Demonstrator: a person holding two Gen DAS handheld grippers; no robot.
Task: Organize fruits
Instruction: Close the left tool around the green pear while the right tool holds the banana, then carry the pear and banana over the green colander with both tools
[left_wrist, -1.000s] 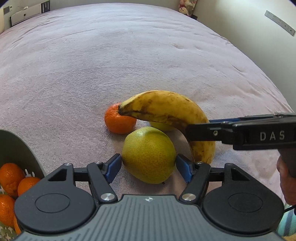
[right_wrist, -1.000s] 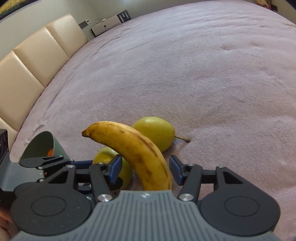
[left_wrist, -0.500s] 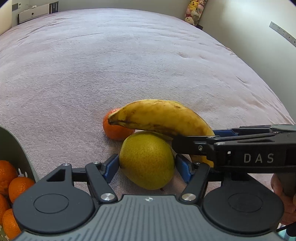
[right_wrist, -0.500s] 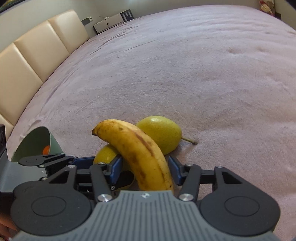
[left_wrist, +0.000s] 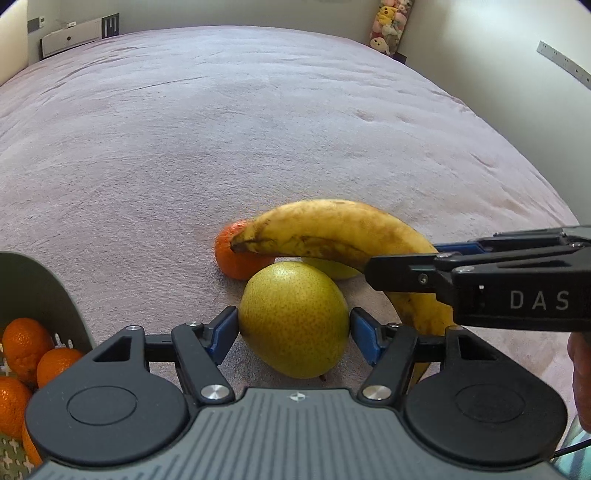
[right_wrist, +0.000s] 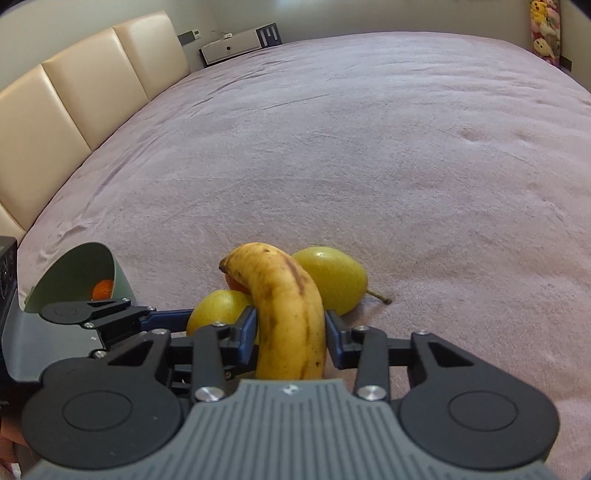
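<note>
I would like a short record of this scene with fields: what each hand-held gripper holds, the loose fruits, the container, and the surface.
left hand-held gripper: closed on the near pear
right hand-held gripper: closed on the banana
loose fruits: second pear with stem; one tangerine, behind the banana tip
container: green bowl at the left, holding tangerines
surface: pink blanket

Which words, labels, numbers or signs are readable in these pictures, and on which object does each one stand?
"DAS": white letters on the side of the right tool, seen in the left wrist view.
Black-and-white sign on the far white unit: too blurred to read.
Small logo on the left tool housing: too small to read.
No text on the banana, the near pear or the bowl.
</note>
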